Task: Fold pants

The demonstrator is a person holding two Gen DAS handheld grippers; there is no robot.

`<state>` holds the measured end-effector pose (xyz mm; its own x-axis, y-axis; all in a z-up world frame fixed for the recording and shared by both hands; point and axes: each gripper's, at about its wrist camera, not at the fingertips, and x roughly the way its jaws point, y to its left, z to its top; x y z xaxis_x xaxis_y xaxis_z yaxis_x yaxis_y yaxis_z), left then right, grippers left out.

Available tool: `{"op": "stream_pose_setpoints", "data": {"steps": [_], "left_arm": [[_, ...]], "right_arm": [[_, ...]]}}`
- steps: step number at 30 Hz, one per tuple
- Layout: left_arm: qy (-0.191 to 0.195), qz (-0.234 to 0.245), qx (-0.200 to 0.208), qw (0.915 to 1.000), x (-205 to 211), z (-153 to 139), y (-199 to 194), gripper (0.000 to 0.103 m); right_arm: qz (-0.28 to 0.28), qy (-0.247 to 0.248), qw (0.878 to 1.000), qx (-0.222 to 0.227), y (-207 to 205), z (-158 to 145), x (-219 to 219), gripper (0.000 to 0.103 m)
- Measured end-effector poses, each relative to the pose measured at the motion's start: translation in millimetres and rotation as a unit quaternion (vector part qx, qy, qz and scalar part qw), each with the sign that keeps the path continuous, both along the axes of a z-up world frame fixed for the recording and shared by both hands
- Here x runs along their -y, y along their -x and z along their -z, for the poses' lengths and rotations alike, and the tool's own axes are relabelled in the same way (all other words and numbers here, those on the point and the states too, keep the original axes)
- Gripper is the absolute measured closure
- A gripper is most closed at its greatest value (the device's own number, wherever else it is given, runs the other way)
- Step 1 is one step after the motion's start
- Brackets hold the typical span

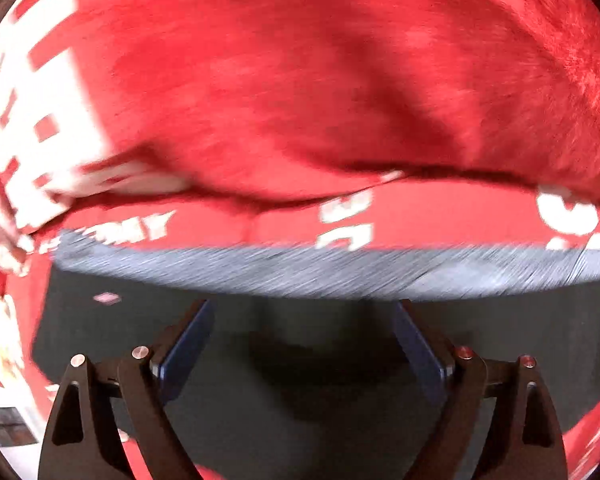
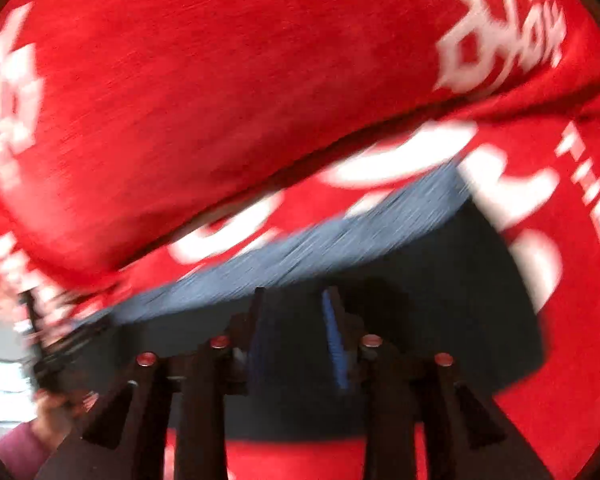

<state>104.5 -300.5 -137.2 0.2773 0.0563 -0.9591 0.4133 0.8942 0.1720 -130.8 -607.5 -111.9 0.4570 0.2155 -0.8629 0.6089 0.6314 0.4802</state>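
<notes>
Both tongs, the left tongs [image 1: 304,344] spread wide and the right tongs [image 2: 296,328] narrowly parted, grip nothing above the dark pants [image 1: 340,360] on red cloth [image 1: 300,80]; blurred motion may cause a missed grasp.

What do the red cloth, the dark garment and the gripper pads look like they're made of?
Red cloth: soft, matte woven or fleecy fabric with white printed lettering; it creases and shows a brushed nap, though blur leaves this open. Dark garment: blue-grey twill, possibly denim, judging by diagonal streaks. Pads on the left gripper: smooth blue rubber or plastic, on black rigid fingers.
</notes>
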Motion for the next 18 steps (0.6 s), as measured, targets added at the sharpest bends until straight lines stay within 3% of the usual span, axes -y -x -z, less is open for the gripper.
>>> {"op": "stream_pose_setpoints", "data": {"steps": [2, 7, 12, 13, 18], "left_arm": [[-0.016, -0.01, 0.0, 0.9998, -41.7, -3.9, -2.5, 0.012], [-0.054, -0.043, 0.013, 0.9975, -140.9, -4.4, -15.8, 0.012], [-0.068, -0.087, 0.016, 0.9938, -239.3, 22.6, -49.6, 0.01], [-0.047, -0.093, 0.009, 0.9945, -255.4, 28.4, -52.6, 0.0], [0.012, -0.086, -0.007, 0.9962, -276.6, 35.8, -60.4, 0.0]], "right_arm": [[-0.021, -0.06, 0.998, 0.023, 7.2, -1.9, -37.4, 0.063], [-0.066, -0.232, 0.969, 0.051, -4.1, 23.5, -168.0, 0.063], [-0.066, -0.304, 0.948, 0.06, -30.8, 62.8, -266.5, 0.063], [-0.063, -0.312, 0.946, 0.063, -38.2, 71.2, -280.0, 0.063], [-0.039, -0.293, 0.954, 0.049, -47.6, 86.2, -299.4, 0.063]]}}
